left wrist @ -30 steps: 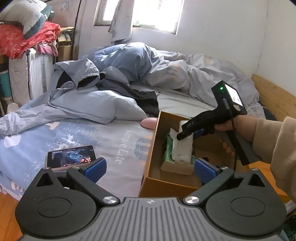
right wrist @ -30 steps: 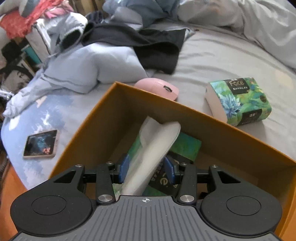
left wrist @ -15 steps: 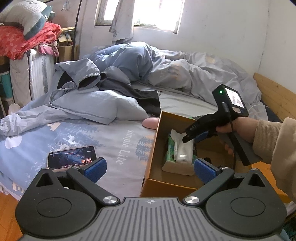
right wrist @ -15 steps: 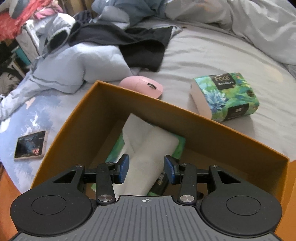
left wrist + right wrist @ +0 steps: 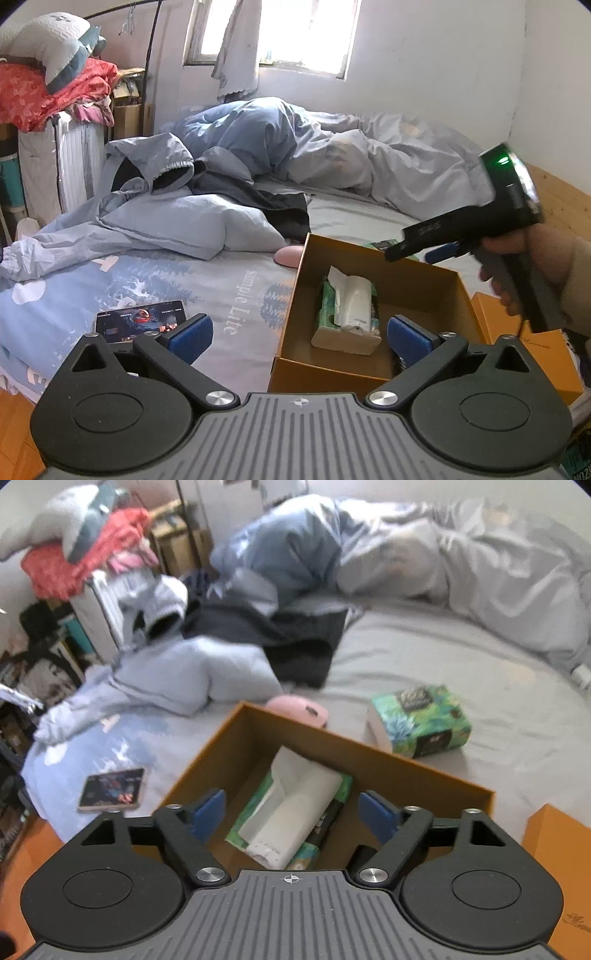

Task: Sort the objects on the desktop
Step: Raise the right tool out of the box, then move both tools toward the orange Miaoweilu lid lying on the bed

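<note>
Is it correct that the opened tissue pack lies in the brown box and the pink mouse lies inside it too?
Not quite. The opened tissue pack lies in the brown box, but the pink mouse lies outside it, on the bed behind its far wall, as the right wrist view shows.

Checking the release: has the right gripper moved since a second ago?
Yes. The right gripper has opened and drawn back up from the tissue pack, which lies in the orange box.

Home bedroom, unmade bed [image 5: 240, 280] with rumpled grey duvet [image 5: 369, 162], strewn clothes [image 5: 295, 642], curtained window [image 5: 295, 29]
</note>
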Available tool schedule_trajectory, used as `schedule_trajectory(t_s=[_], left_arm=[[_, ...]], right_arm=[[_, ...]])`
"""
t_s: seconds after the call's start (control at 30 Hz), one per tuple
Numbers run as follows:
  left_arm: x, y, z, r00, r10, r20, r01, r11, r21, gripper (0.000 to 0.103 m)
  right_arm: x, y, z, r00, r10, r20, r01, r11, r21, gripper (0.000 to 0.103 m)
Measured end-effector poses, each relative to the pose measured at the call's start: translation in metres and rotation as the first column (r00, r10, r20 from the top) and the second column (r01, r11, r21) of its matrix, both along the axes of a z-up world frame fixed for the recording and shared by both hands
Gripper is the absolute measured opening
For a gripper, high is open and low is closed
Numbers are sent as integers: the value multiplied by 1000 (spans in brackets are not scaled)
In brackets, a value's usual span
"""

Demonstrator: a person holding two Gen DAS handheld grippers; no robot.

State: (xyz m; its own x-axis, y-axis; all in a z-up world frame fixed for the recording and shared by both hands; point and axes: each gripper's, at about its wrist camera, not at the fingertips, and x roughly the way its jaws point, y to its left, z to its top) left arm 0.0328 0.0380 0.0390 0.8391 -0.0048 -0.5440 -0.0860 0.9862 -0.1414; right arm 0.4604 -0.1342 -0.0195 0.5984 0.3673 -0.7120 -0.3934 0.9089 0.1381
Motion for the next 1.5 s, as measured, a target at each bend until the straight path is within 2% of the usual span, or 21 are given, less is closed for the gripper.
schedule_trajectory(t_s=[0.07,0.17,0.4,0.67,0.77,0.8,1.07,1.1,1.2,1.4,1.5], left_arm=[[-3,-2,-1,1000,-2,2,2,1000,7,103],[-6,-7,-3,1000,-7,4,7,1000,16,103],[-17,-22,-4,1000,-25,14,24,999,44,103],[-26,-29,-8,999,-31,38,29,998,61,103],[-28,-32,-12,998,-39,47,36,997,71,103],[-29,-32,-14,998,-43,51,39,996,75,103],[-40,-40,-21,994,-68,90,61,995,74,103],[-40,-40,-23,993,-70,90,64,996,68,103],[-39,-41,-27,993,-80,84,76,996,52,103],[-41,-41,-26,993,-81,86,79,997,26,103],[-41,-42,-25,993,-81,88,80,997,13,103]], right_arm=[[-46,4,19,999,-1,41,1,1000,-4,97],[-122,20,48,995,-3,96,3,1000,2,100],[-245,-16,96,979,-26,202,17,999,48,103],[-388,-55,122,950,-77,302,59,996,66,103],[-442,-68,128,929,-100,355,81,994,69,103],[-444,-74,130,921,-109,373,88,993,73,103],[-534,-108,120,848,-209,487,171,978,122,103],[-520,-110,113,839,-219,499,177,976,131,103],[-553,-117,97,812,-238,534,190,971,144,103],[-571,-125,54,776,-261,575,223,965,137,103],[-569,-131,33,778,-259,572,209,966,153,103]])
